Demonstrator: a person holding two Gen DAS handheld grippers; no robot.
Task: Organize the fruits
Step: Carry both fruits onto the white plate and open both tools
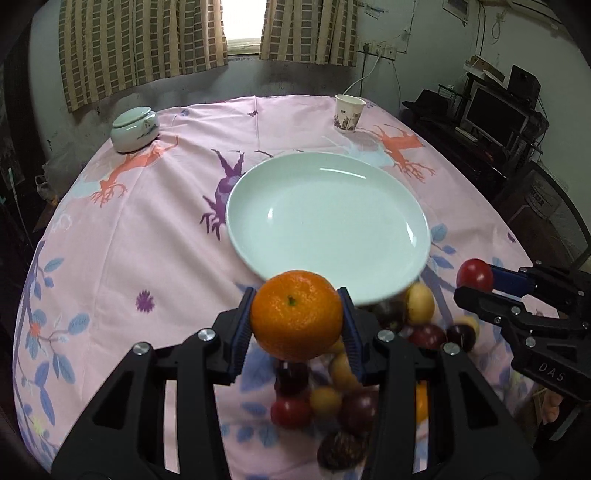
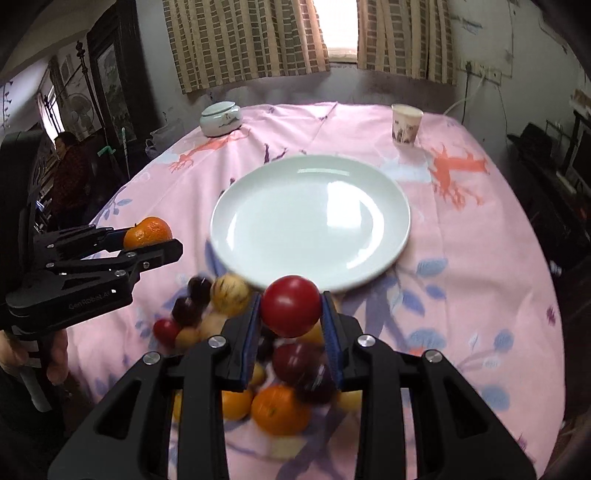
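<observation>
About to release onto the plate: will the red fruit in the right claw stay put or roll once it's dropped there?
The red fruit looks round and smooth, so it will probably roll. The plate is bare, glossy and shallow, so little would stop it; its raised rim may catch a slow roll. Lowering the right claw close before opening seems safer than dropping.

Your light comes from the blown-out window [image 1: 245,22] between the curtains; the room is dim. The plate [image 1: 325,218] shows glare streaks, the fruit pile [image 2: 236,332] is motion-blurred, and fisheye edges bend darkly.
</observation>
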